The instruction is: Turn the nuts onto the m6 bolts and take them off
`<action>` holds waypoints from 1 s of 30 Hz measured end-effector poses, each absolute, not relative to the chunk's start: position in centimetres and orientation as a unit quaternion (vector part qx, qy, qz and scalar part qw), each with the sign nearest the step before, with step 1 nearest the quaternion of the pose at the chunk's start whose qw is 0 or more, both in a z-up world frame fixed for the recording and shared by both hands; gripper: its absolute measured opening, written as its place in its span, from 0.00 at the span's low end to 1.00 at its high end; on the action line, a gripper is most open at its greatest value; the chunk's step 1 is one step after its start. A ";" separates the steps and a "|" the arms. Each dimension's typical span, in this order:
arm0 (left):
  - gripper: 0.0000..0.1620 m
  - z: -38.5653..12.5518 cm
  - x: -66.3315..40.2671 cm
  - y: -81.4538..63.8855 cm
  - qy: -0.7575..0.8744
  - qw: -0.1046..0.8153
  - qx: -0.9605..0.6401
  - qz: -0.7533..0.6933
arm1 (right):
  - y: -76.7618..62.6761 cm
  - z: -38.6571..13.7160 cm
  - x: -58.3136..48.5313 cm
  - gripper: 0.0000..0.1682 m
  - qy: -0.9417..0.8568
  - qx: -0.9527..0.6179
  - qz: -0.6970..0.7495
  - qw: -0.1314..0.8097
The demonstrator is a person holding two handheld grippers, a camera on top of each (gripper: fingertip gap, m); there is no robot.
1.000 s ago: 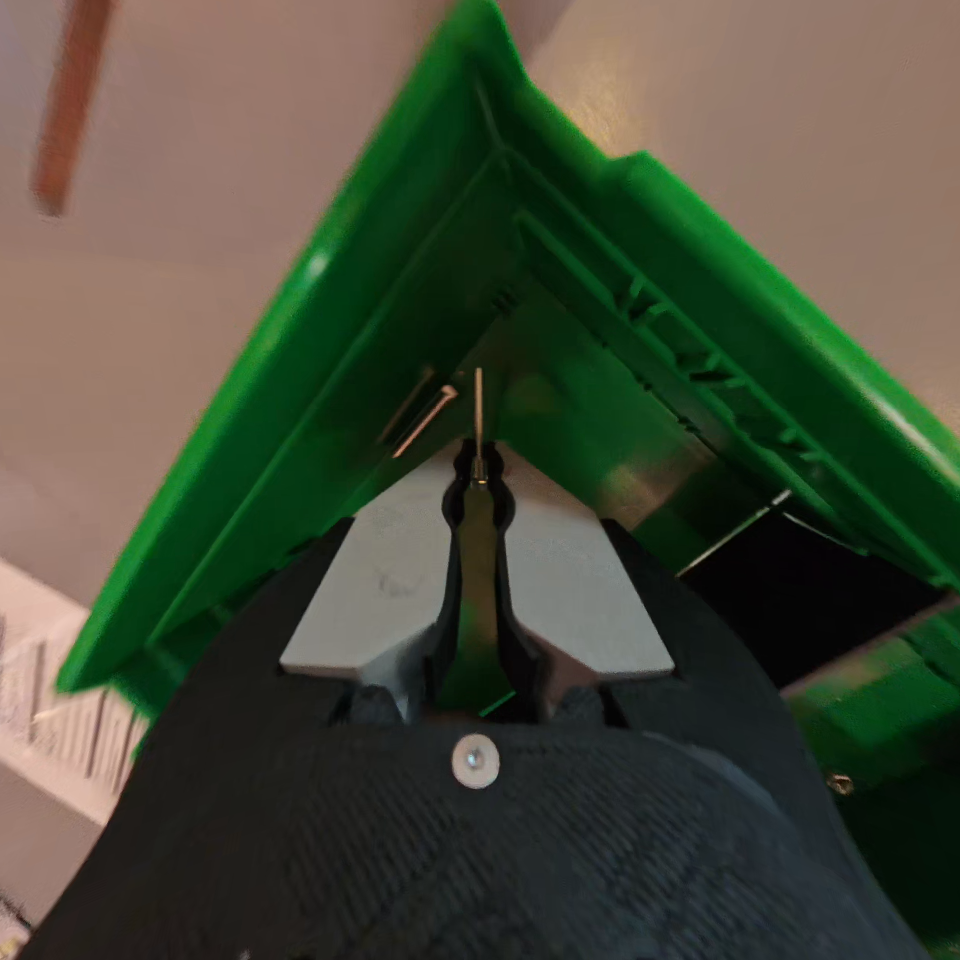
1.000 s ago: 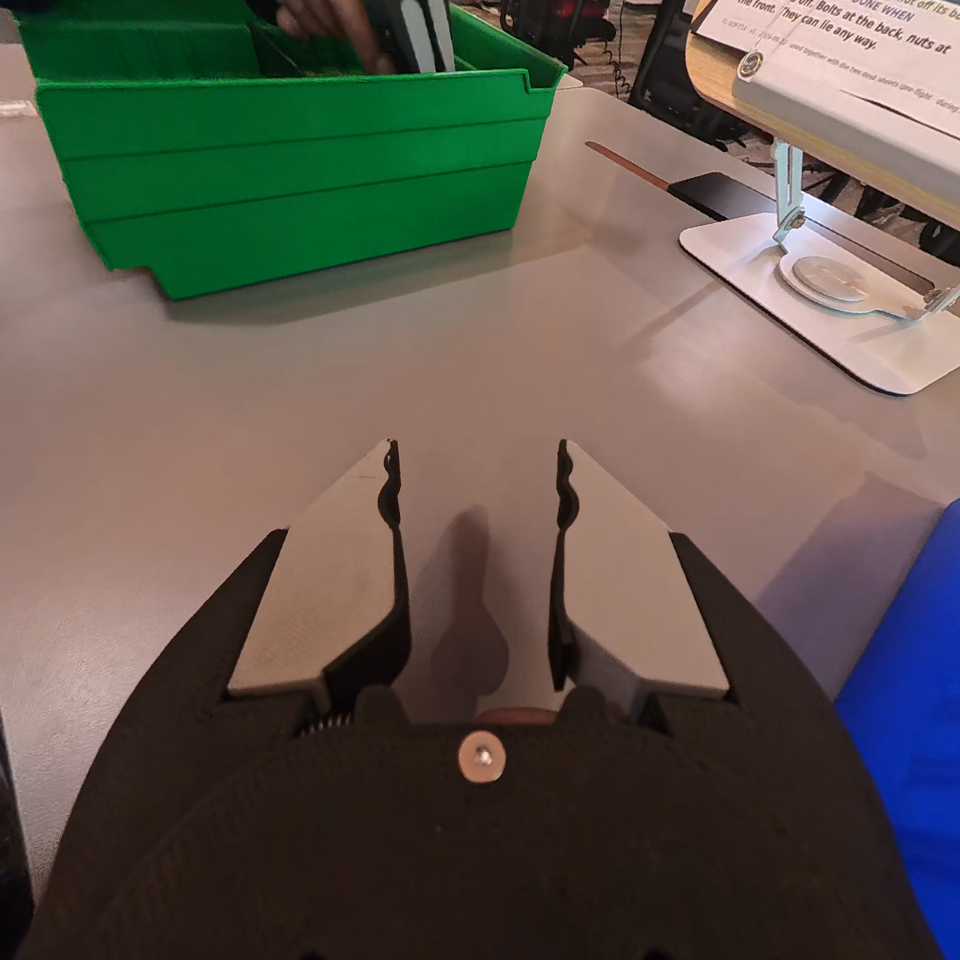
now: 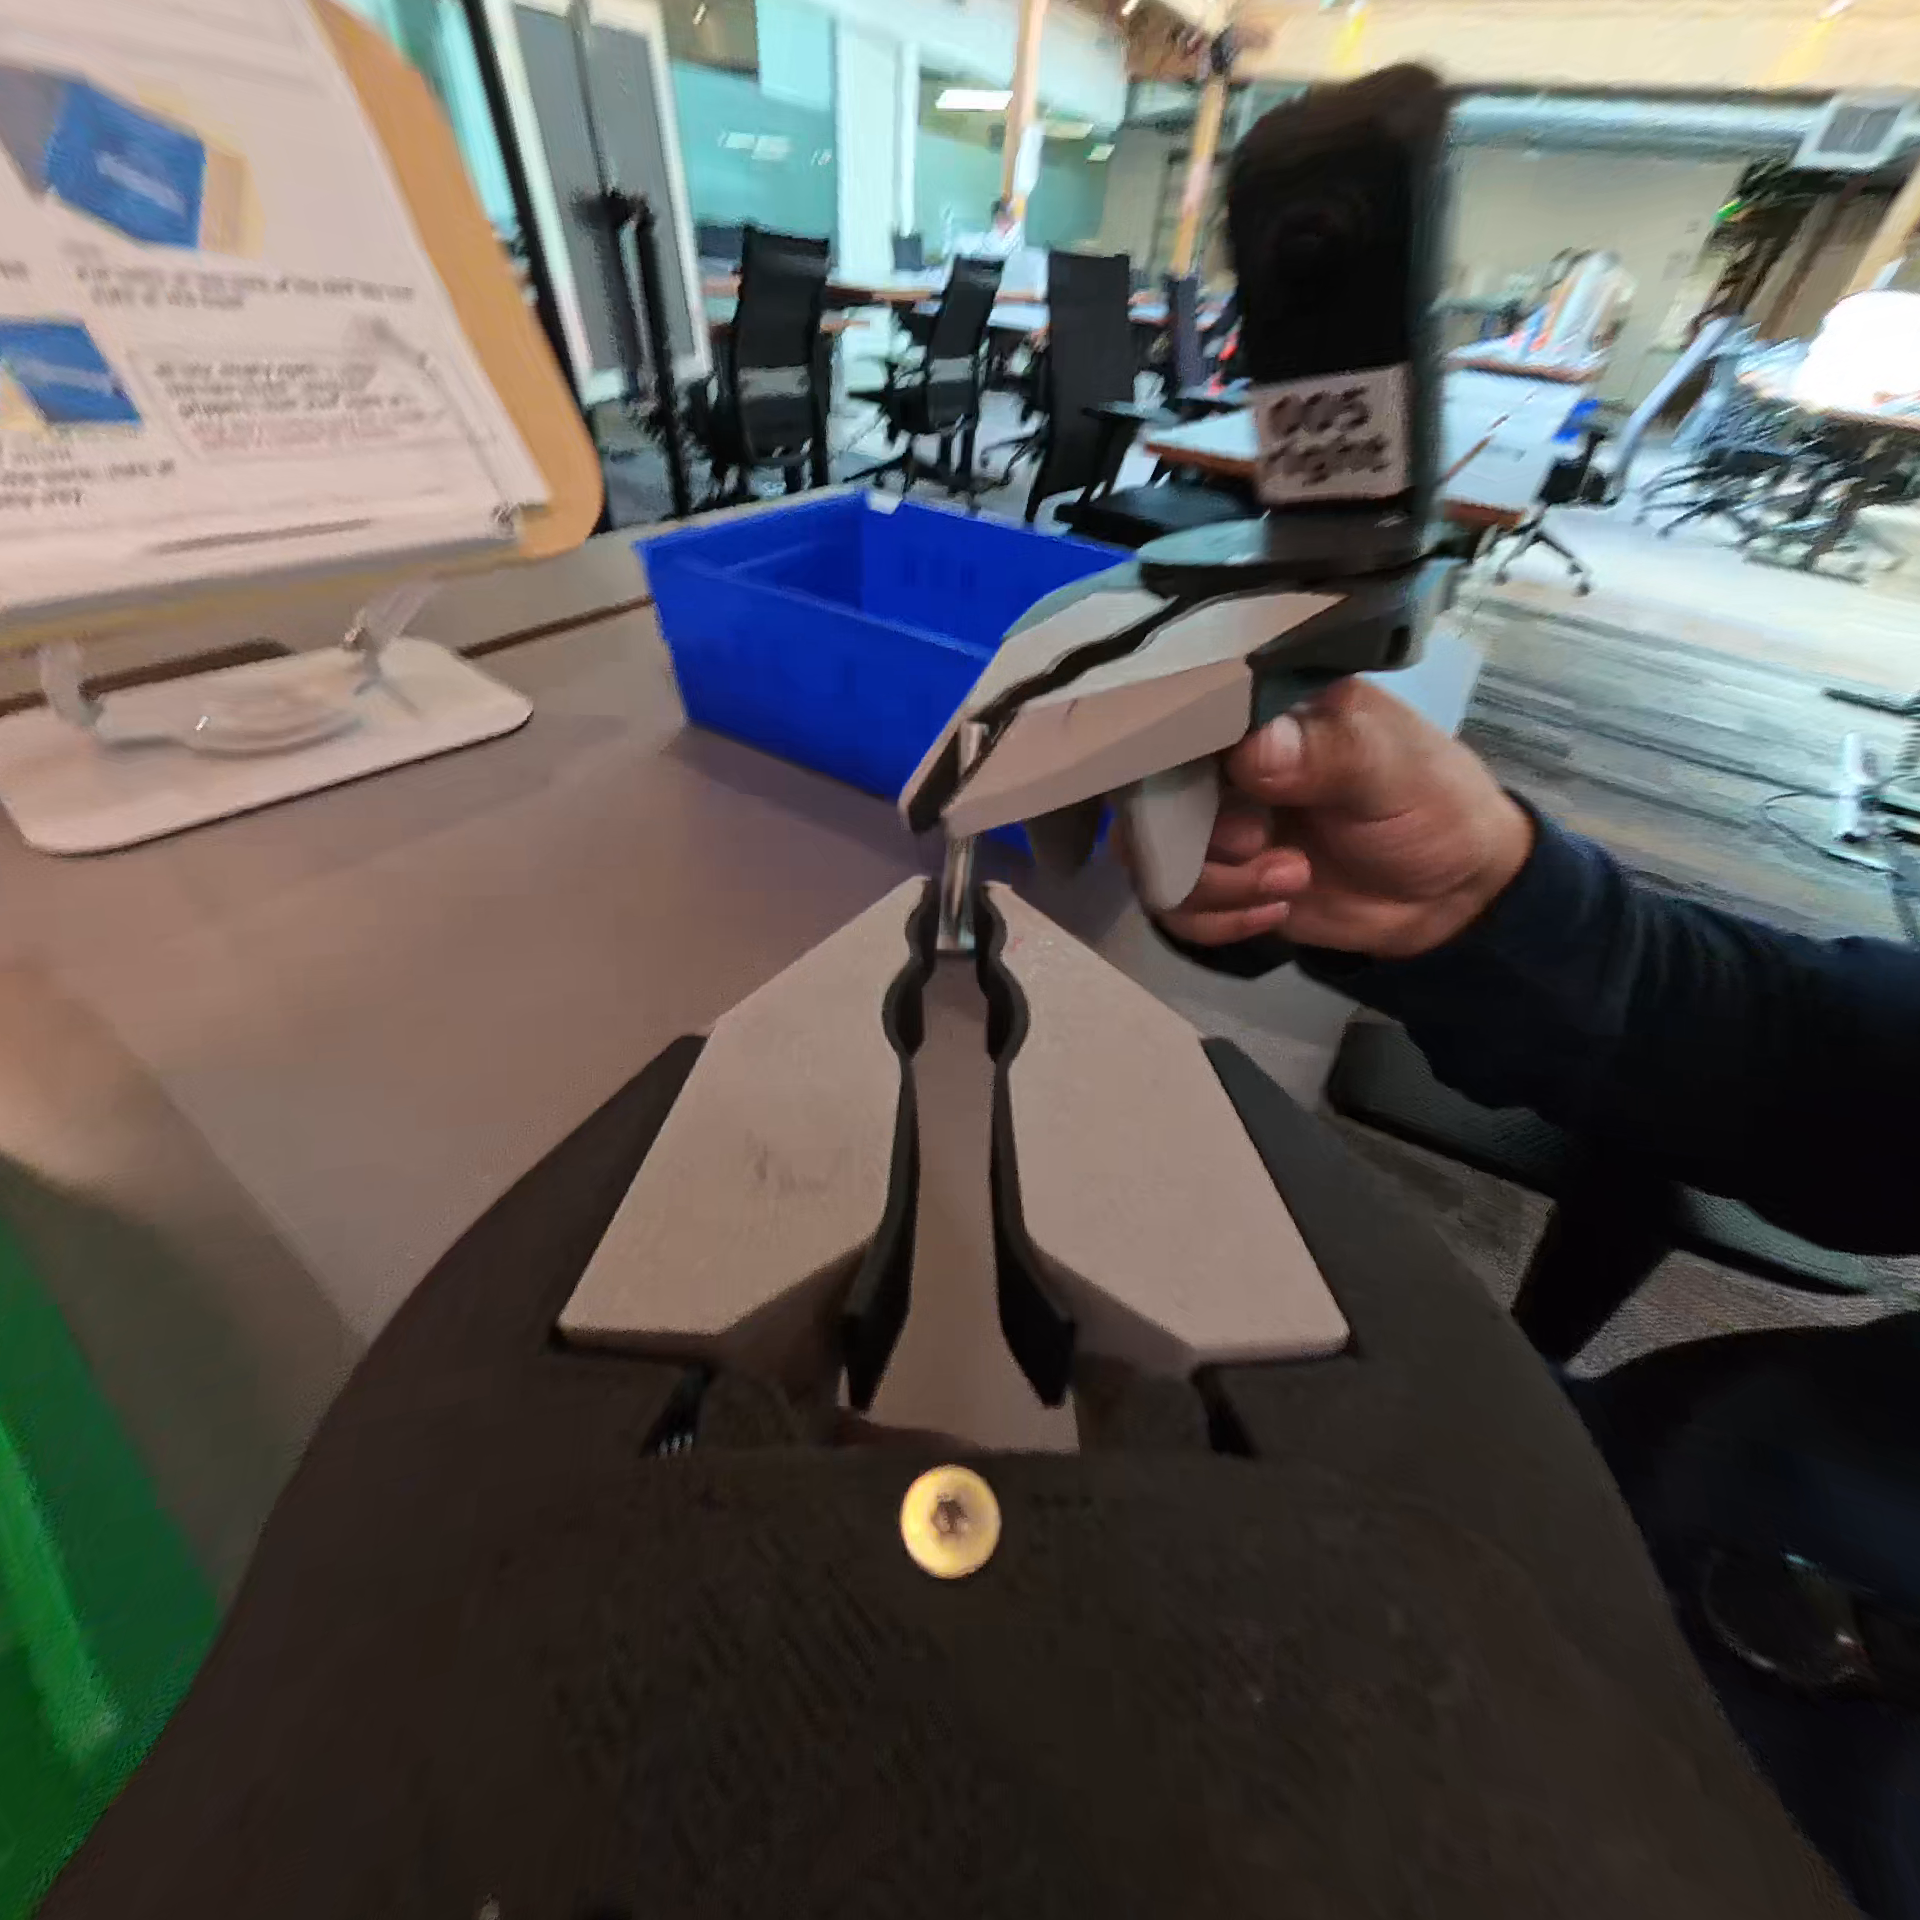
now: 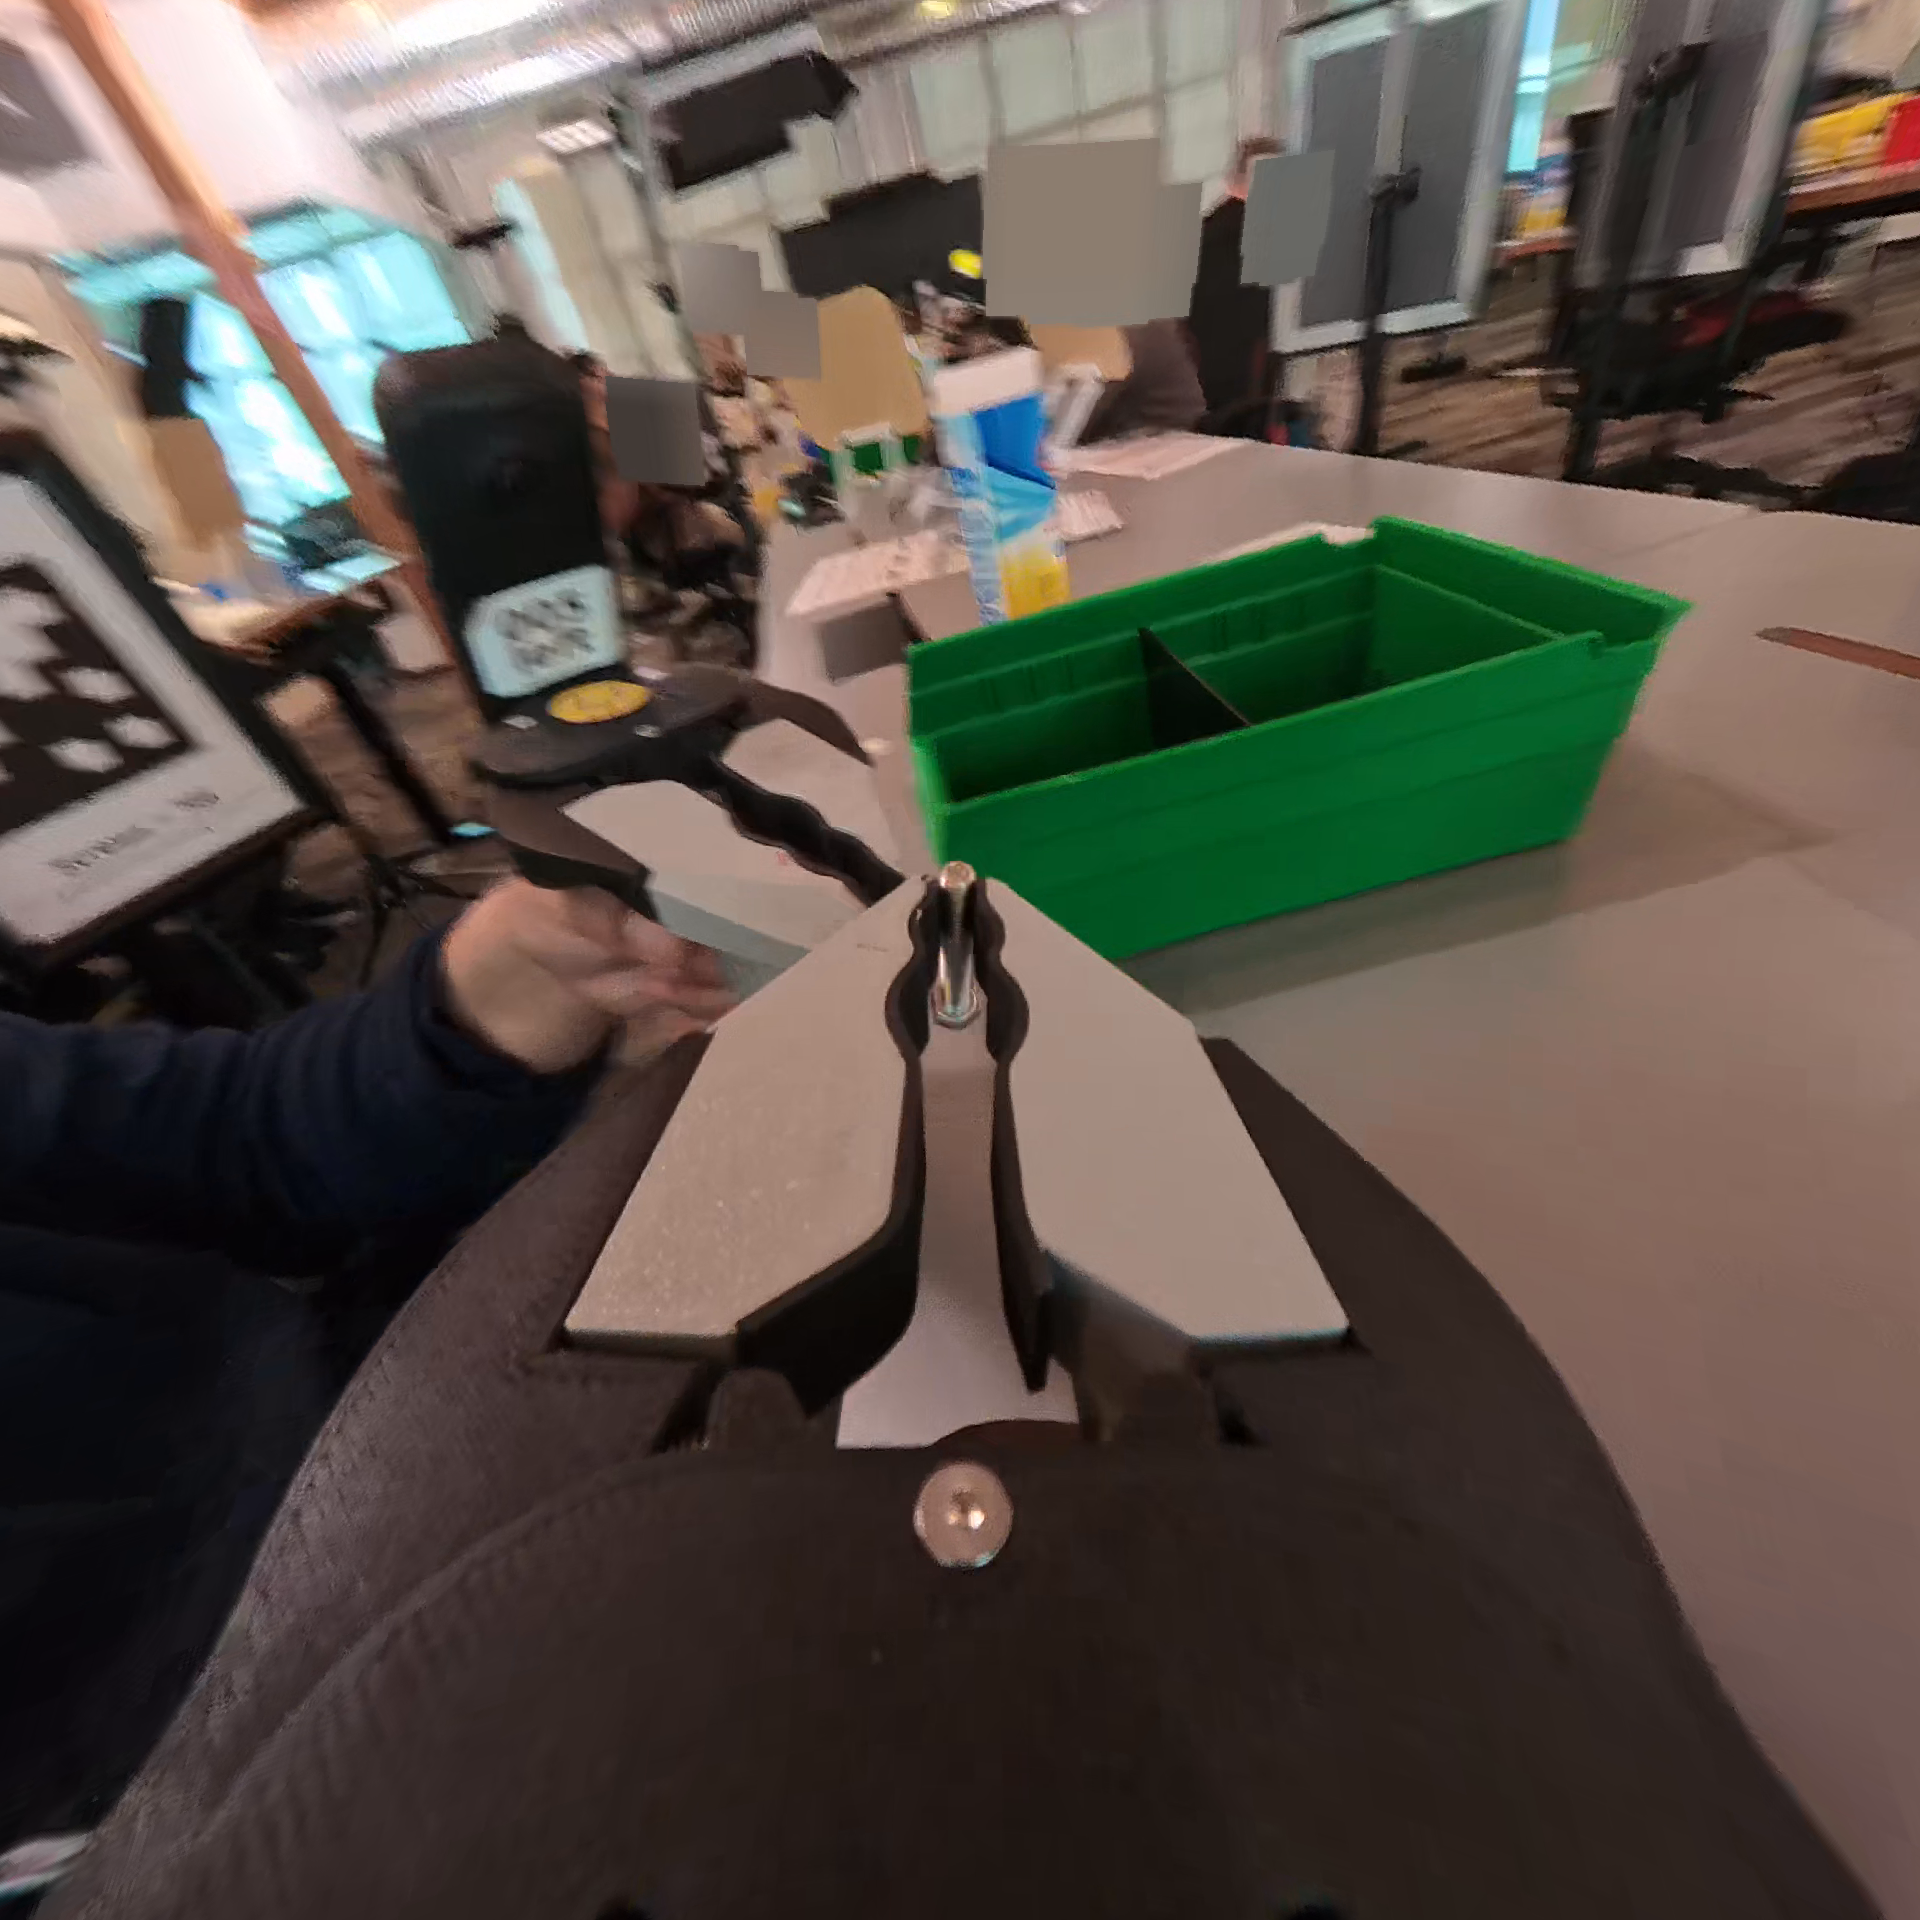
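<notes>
A silver bolt (image 3: 957, 883) stands upright between both grippers above the grey table (image 4: 1558, 1091). My left gripper (image 3: 956, 896) is shut on its lower end, where a wider hex part shows. My right gripper (image 3: 935, 800) comes in from the right and is shut on the shaft just above. In the right wrist view my right gripper (image 4: 954, 896) pinches the bolt (image 4: 952, 956) at its tips, with the hex part near the lower end. The left gripper (image 4: 878, 878) meets it from the left, its tips partly hidden.
A green divided bin (image 4: 1299, 831) stands on the table beyond the grippers; its edge shows in the left wrist view (image 3: 42, 1558). A blue bin (image 3: 831, 644) and a white document stand (image 3: 260, 727) stand farther back. A hand (image 3: 1351, 831) holds the right gripper. My left and right fingertips are right by each other.
My left gripper has come out of the green bin with the bolt and swung over the table. My right gripper, open and empty before, has risen and shut on the bolt.
</notes>
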State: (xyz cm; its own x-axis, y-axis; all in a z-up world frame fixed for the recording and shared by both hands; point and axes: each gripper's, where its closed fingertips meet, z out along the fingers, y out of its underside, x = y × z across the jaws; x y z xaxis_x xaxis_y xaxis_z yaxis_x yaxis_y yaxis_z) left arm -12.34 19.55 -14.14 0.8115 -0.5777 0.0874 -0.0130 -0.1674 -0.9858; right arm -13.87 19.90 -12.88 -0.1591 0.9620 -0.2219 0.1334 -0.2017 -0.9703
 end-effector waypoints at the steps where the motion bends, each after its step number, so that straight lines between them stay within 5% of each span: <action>1: 0.08 -15.0 -13.4 20.2 0.190 0.605 -0.744 -0.210 | 21.6 -13.8 -14.1 0.01 -0.513 -0.551 0.527 0.395; 5: 0.25 -16.0 -16.7 20.9 0.163 0.585 -0.775 -0.174 | 26.9 -18.5 -14.4 0.01 -0.519 -0.608 0.427 0.422; 16: 0.22 -10.6 -26.6 17.5 0.076 0.657 -0.738 -0.132 | 28.8 -24.6 -14.3 0.02 -0.554 -0.662 0.332 0.380; 30: 0.21 -9.2 -34.2 12.6 0.016 0.664 -0.746 -0.042 | 28.3 -25.1 -14.4 0.05 -0.547 -0.669 0.345 0.366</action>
